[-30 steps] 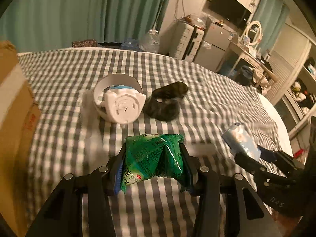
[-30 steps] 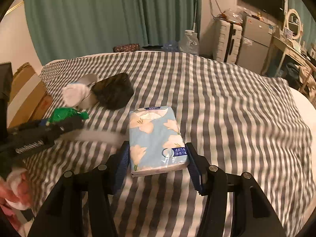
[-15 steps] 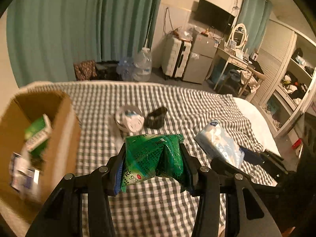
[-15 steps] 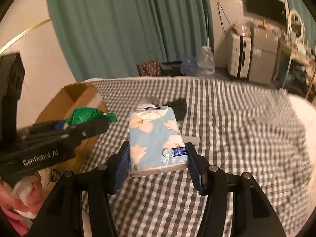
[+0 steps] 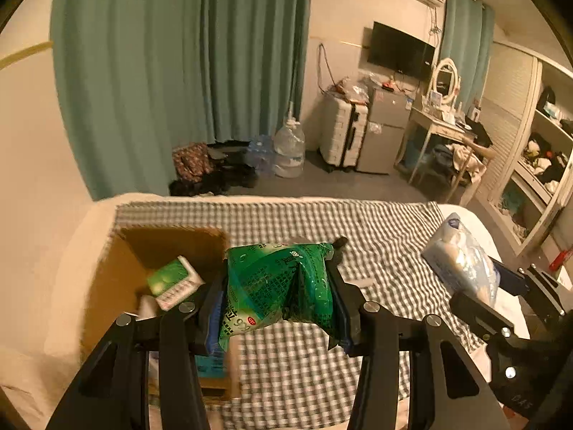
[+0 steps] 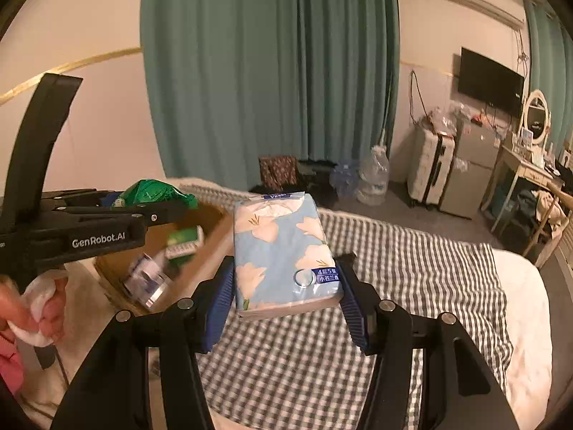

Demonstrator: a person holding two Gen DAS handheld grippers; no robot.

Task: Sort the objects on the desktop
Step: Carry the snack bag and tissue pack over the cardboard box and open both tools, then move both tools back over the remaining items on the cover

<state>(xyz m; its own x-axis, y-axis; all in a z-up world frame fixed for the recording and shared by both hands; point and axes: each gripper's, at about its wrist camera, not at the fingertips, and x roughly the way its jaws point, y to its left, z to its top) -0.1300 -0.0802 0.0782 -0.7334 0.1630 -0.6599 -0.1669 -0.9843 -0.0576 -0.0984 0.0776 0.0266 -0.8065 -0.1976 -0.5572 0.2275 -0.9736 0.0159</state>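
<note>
Left gripper point(image 5: 277, 297): jaws clamped on a crinkled green plastic snack packet point(image 5: 277, 286), held in the air above the near right edge of an open brown cardboard box point(image 5: 172, 247). From the right wrist view the same packet point(image 6: 154, 191) sits over the box point(image 6: 211, 247) opening.

Right gripper point(image 6: 286, 286): jaws pressed against both sides of a light-blue soft tissue pack with a white flower print point(image 6: 283, 251), held upright and aloft over the black-and-white checked bedspread point(image 6: 412, 268), just right of the box. In the left wrist view the pack point(image 5: 462, 261) shows off to the right, well apart from the green packet.

Box contents: a small green-and-white carton point(image 5: 173, 281) lying tilted against the inner wall; beside it a clear-wrapped item point(image 6: 147, 279), blurred, possibly a roll or small bottle.

A small dark object point(image 5: 340, 242) pokes out behind the green packet on the bedspread point(image 5: 394, 236); mostly hidden.

Background: teal curtains point(image 5: 179, 71), white suitcase point(image 5: 343, 136), wall television point(image 5: 399, 52).
</note>
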